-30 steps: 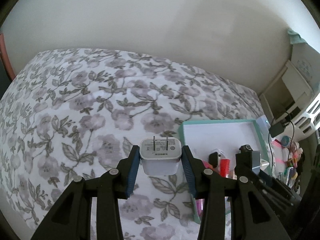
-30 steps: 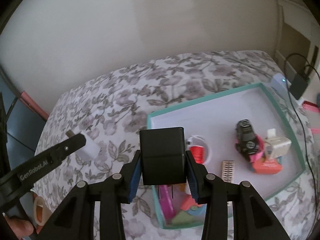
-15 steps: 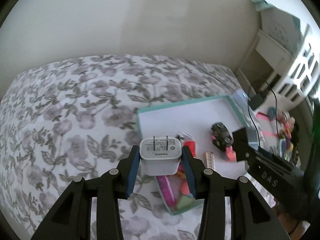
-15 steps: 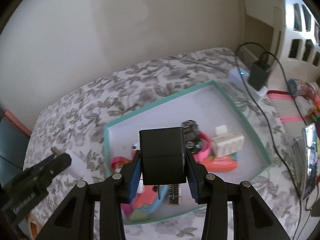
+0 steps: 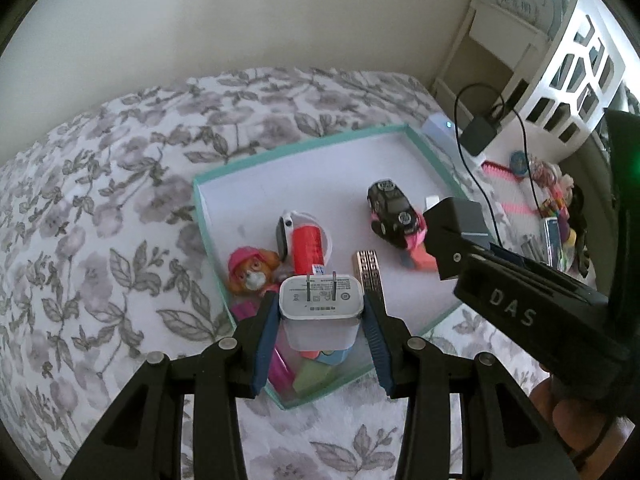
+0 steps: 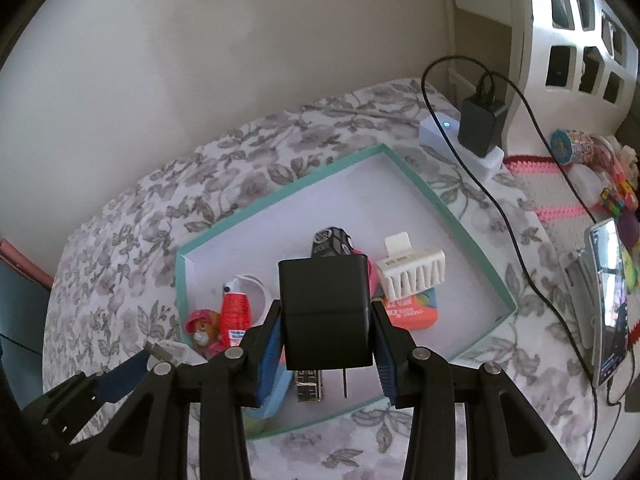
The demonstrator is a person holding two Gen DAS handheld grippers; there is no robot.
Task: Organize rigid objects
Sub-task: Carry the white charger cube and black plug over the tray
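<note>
My left gripper (image 5: 322, 316) is shut on a white plug adapter (image 5: 321, 312), prongs up, above the near corner of a teal-rimmed white tray (image 5: 304, 148). My right gripper (image 6: 324, 332) is shut on a black plug adapter (image 6: 324, 312), prongs down, over the same tray (image 6: 280, 196). The tray holds a black toy car (image 5: 390, 206), a red spool (image 5: 306, 246), a pink-hatted pup figure (image 5: 250, 268), a patterned bar (image 5: 370, 276), a white clip (image 6: 412, 270) and an orange pack (image 6: 412, 308).
The tray lies on a floral bedspread (image 5: 100, 208). At the right, a white power strip (image 6: 460, 144) with a black charger and cable, a phone (image 6: 608, 300), a white shelf unit (image 5: 560, 60) and small toys on a pink-edged mat (image 6: 560, 188).
Both grippers have swung right and closer to the tray, which now fills the middle of both views. Each still holds its adapter.
</note>
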